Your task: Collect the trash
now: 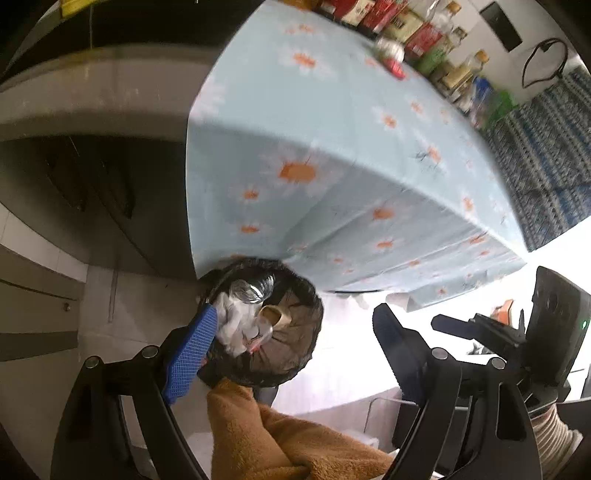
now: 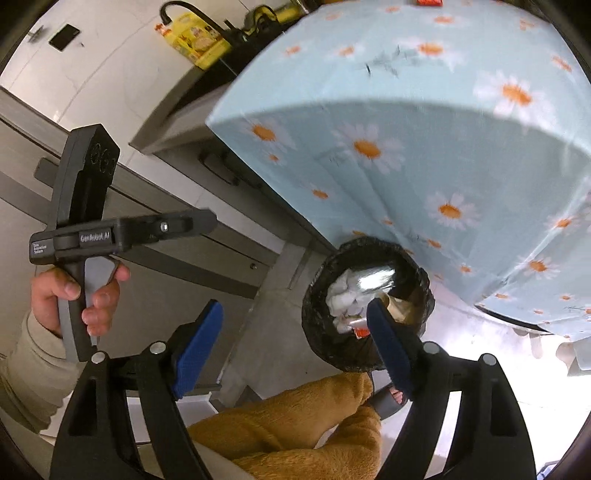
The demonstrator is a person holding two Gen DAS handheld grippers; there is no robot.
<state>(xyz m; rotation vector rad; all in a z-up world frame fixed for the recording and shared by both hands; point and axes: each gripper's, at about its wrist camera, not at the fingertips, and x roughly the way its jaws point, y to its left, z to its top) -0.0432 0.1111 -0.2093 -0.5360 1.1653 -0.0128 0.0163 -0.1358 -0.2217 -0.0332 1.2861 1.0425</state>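
While hovering above the floor beside the table, spread wide with nothing between the blue-padded fingers: the left gripper (image 1: 295,350), seen in the left wrist view. Likewise splayed and empty, the right gripper (image 2: 299,350) in the right wrist view, one pad overlapping the rim of the bin below.

Standing on the pale floor just beside the hanging corner of the light-blue daisy-print tablecloth (image 1: 332,147): a round bin lined with a black plastic bag (image 1: 295,354) (image 2: 325,343). Inside it, crumpled white tissue paper (image 1: 236,328) (image 2: 345,297), a shiny clear plastic wrapper (image 1: 253,290) (image 2: 376,277), a tan cup-like scrap (image 1: 275,315) and a small red-and-white piece (image 2: 360,332), too blurred to name.

Lined along the far edge of the table, red cartons and glass bottles (image 1: 413,33), with a crushed red-and-silver can (image 1: 391,55) lying just in front of them.

Gripping the handle of the left device, a bare left hand (image 2: 77,295) with a beige sleeve. Below both cameras, fuzzy orange-brown fabric (image 1: 280,439) (image 2: 303,428). Grey cabinet fronts (image 2: 155,206) alongside.
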